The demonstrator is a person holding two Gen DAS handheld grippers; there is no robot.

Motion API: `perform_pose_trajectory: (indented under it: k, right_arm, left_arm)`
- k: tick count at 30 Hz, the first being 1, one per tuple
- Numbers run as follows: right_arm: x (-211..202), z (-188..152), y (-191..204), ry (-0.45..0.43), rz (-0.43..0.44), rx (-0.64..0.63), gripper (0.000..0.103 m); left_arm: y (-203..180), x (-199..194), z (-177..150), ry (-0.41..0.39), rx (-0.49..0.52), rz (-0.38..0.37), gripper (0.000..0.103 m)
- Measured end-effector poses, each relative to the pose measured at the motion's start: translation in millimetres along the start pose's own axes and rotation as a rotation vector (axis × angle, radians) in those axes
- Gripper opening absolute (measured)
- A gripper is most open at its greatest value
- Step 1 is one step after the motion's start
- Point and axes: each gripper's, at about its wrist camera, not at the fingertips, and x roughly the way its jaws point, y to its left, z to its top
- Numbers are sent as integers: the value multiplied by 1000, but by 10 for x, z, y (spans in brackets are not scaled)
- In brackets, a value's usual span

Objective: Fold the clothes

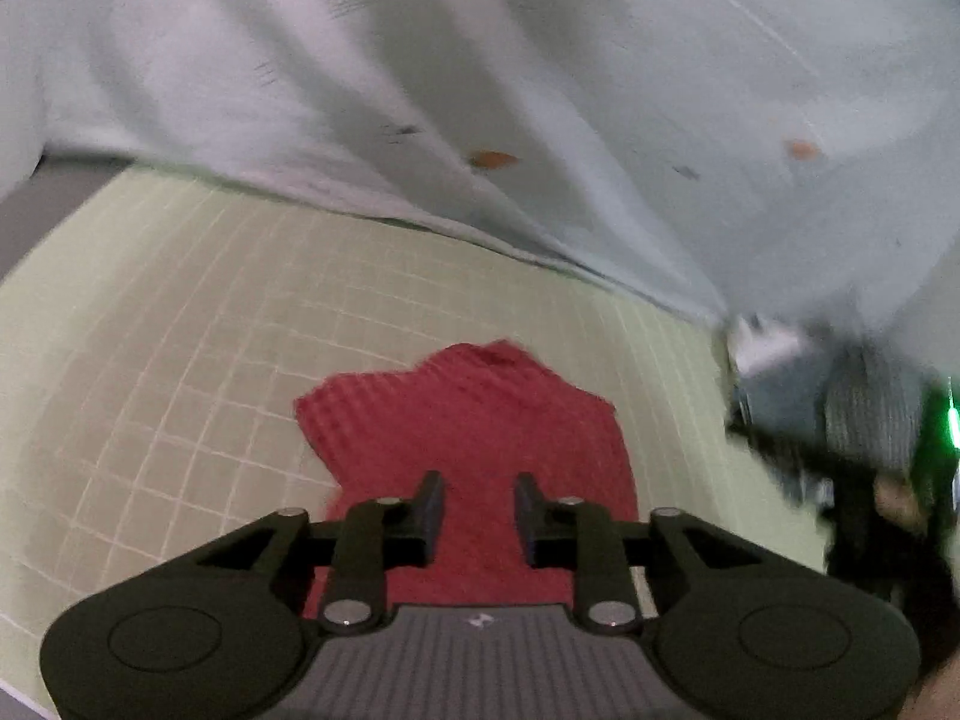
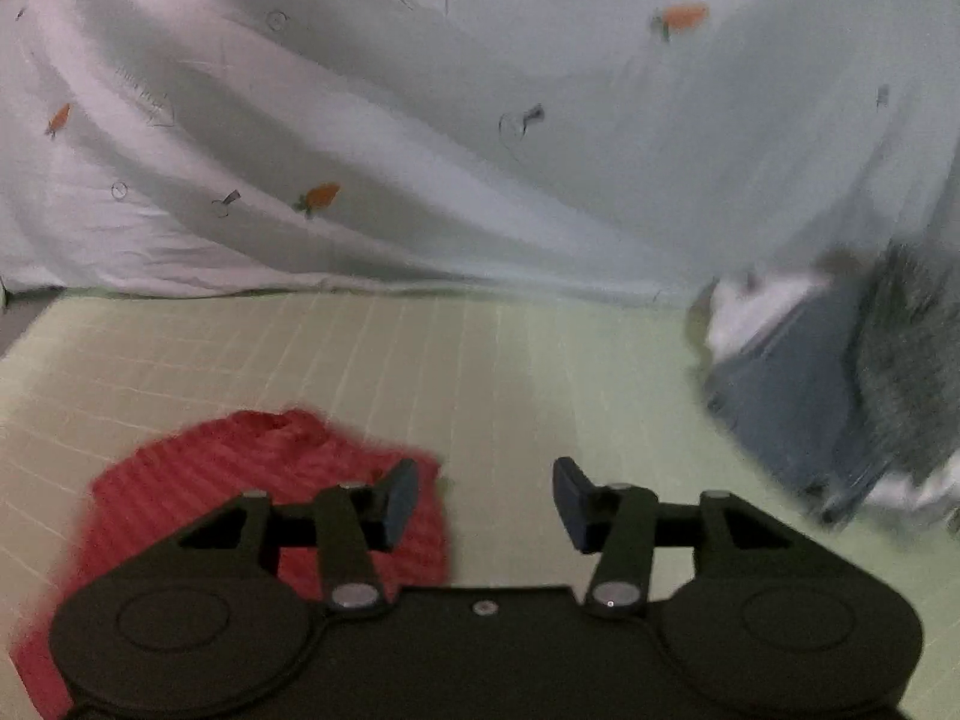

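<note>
A red ribbed garment (image 1: 474, 420) lies folded on the pale green grid mat (image 1: 180, 330). My left gripper (image 1: 479, 507) is open and empty, its fingers over the garment's near part. In the right wrist view the same red garment (image 2: 240, 480) lies at the lower left. My right gripper (image 2: 485, 495) is open and empty, with its left finger (image 2: 399, 501) over the garment's right edge and its right finger over bare mat (image 2: 540, 360).
A white sheet with small carrot prints (image 2: 420, 120) hangs behind the mat and also fills the top of the left wrist view (image 1: 480, 60). A blurred pile of grey, blue and white clothes (image 2: 840, 390) lies at the right. The right gripper's body (image 1: 870, 450) shows blurred at the right.
</note>
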Motion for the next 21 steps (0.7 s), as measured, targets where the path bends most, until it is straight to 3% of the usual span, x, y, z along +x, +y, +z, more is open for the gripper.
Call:
perform_pose_trajectory:
  k: [5, 8, 11, 14, 21]
  right_arm:
    - [258, 9, 358, 32, 101, 1, 65]
    - [484, 1, 657, 76, 177, 24, 68]
    - [711, -32, 1073, 121, 236, 38, 68]
    - [1003, 23, 1439, 154, 234, 53, 68]
    - [1214, 61, 1914, 212, 213, 63, 70]
  left_arm:
    - [394, 465, 274, 24, -123, 164, 29]
    - [673, 685, 315, 62, -157, 208, 30]
    - [869, 799, 282, 95, -184, 227, 31]
    - [987, 965, 177, 131, -213, 231, 35]
    - [1074, 1384, 147, 176, -228, 197, 38]
